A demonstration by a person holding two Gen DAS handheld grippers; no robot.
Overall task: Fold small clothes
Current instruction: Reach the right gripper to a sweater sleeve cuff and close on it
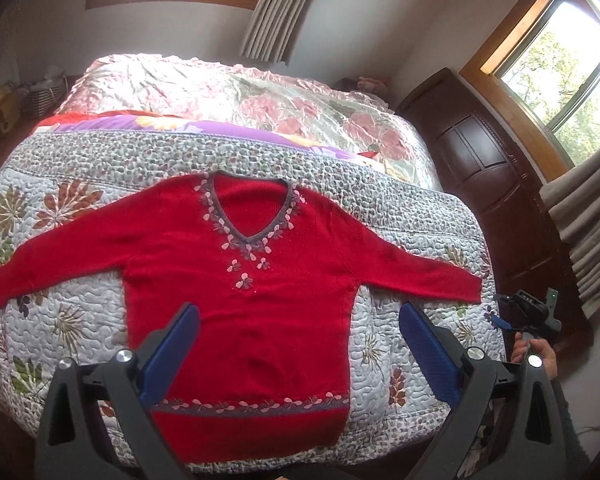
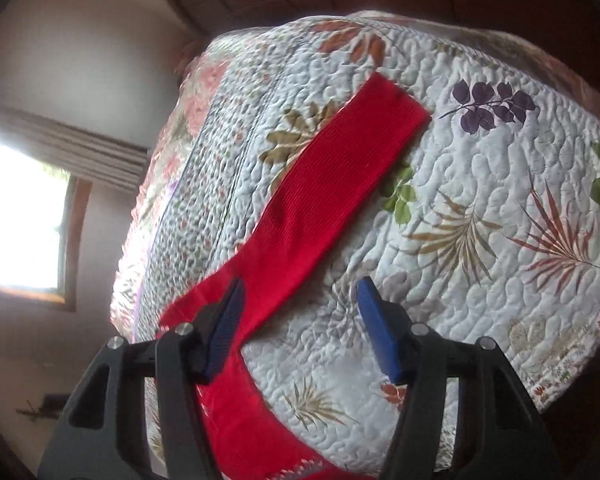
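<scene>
Red sweater [image 1: 236, 320] spread flat, front up, on the quilted bed [image 1: 400, 208], both sleeves out. Left tool [image 1: 300, 320] wide open above its lower body, holding nothing. Right tool [image 2: 300, 292] wide open too, over one sleeve [image 2: 340, 152], empty.

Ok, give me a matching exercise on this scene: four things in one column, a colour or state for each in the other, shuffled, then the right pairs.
Things:
1. sweater
2. left gripper
3. neckline trim
4. curtain

States or colours:
A. grey with pale leaf shapes
B. beige, hanging beside the window
C. red, spread flat on the quilt, sleeves out
D. open, holding nothing

Pairs: 1-C, 2-D, 3-A, 4-B
</scene>
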